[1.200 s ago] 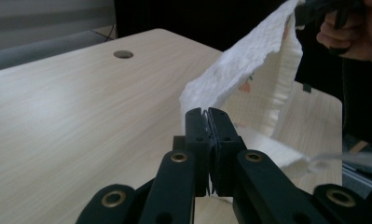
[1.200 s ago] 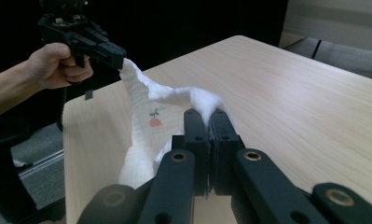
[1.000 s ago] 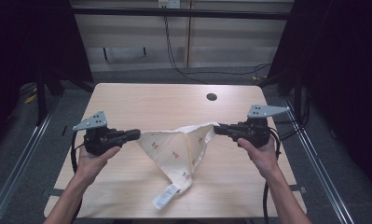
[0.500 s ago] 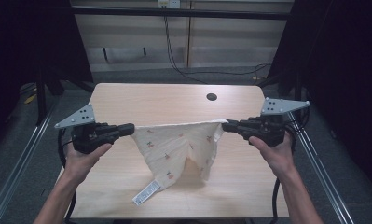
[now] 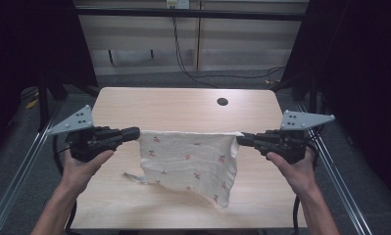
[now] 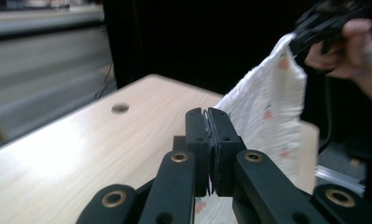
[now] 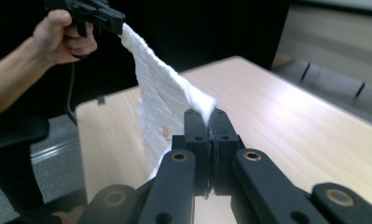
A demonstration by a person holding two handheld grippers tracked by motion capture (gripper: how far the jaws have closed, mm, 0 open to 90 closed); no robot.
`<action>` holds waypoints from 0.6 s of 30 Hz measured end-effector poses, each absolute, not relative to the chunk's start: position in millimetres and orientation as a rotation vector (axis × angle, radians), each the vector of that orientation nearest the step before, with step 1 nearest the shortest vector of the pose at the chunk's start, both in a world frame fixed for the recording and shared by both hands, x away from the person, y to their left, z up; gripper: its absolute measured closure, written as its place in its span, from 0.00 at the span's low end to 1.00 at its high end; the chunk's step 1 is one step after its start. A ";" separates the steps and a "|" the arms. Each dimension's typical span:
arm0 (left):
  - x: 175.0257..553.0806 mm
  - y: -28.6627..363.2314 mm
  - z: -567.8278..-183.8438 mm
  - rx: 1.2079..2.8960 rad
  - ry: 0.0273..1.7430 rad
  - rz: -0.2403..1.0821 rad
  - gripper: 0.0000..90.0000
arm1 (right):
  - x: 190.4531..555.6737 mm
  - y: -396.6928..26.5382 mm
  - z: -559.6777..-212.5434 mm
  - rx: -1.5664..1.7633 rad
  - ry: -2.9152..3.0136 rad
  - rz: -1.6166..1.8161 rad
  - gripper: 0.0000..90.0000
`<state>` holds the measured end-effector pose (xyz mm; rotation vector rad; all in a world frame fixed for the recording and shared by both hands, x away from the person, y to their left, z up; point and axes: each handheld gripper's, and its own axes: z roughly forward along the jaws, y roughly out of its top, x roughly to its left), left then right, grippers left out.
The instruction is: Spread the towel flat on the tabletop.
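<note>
Cloth [image 5: 190, 159] — stretched between left claw [image 5: 135, 132] and right claw [image 5: 240, 139].

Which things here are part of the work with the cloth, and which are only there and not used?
Part of the work:
- white cloth with small red prints, held stretched by two corners
- left gripper, shut on one corner
- right gripper, shut on the other corner
- table, under the hanging cloth

Not used:
- round hole in the tabletop
- cables on the floor behind the table
</note>
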<state>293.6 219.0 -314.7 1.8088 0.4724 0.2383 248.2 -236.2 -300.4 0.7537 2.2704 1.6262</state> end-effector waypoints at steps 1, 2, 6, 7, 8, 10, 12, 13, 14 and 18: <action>298.1 215.9 -322.1 1.821 0.486 0.235 0.98 | 251.2 -235.9 -306.5 0.765 2.281 1.602 0.98; 304.2 212.5 -331.9 1.827 0.505 0.203 0.98 | 254.1 -236.0 -313.3 0.777 2.286 1.600 0.98; 320.6 205.1 -353.5 1.856 0.546 0.183 0.98 | 268.3 -241.0 -337.8 0.846 2.310 1.562 0.98; 324.5 202.7 -357.6 1.865 0.556 0.184 0.98 | 272.3 -242.7 -342.6 0.862 2.315 1.553 0.98; 328.3 200.9 -361.2 1.873 0.565 0.176 0.98 | 276.1 -244.2 -347.0 0.879 2.314 1.546 0.98; 333.0 197.8 -367.2 1.885 0.577 0.169 0.98 | 283.0 -246.2 -354.5 0.903 2.327 1.532 0.98; 335.3 196.7 -372.2 1.885 0.589 0.158 0.98 | 290.7 -248.1 -361.8 0.933 2.339 1.533 0.98; 335.1 197.1 -373.8 1.890 0.598 0.160 0.98 | 294.8 -248.8 -365.6 0.941 2.345 1.525 0.98; 334.0 198.2 -374.6 1.892 0.597 0.156 0.98 | 298.9 -249.0 -369.2 0.956 2.346 1.517 0.98; 328.8 204.5 -374.4 1.898 0.609 0.161 0.98 | 310.3 -243.3 -377.7 0.949 2.373 1.483 0.98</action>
